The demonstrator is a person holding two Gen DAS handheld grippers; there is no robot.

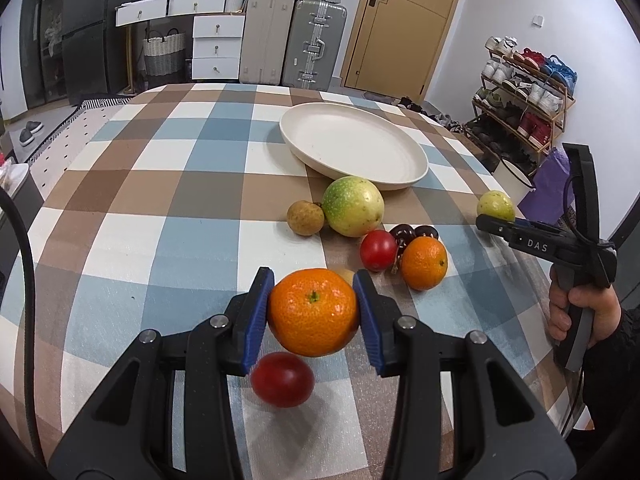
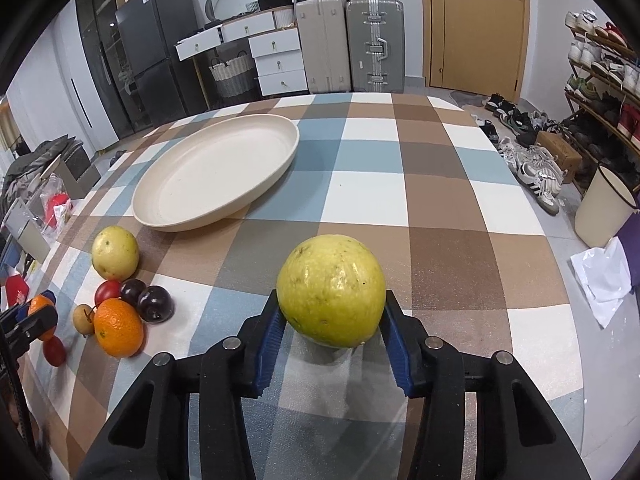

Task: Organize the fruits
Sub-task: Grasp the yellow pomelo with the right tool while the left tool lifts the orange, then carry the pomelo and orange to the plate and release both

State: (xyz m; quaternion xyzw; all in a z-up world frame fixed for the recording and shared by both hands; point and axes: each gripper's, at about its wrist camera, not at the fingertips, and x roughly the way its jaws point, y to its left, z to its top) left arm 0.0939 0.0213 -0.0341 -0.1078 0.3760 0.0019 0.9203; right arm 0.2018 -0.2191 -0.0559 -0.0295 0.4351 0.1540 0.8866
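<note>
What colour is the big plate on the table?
The plate is plain cream, seen best in the right wrist view.

Both wrist views look low across the table (image 1: 160,184), sharing the plate (image 2: 192,216).

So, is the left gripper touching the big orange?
Touching. In the left wrist view, both blue pads of the left gripper press against the sides of the big orange.

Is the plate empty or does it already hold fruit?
Empty. The plate shows a bare cream surface in both views; all loose fruit lies on the tablecloth beside it, none inside.
</note>
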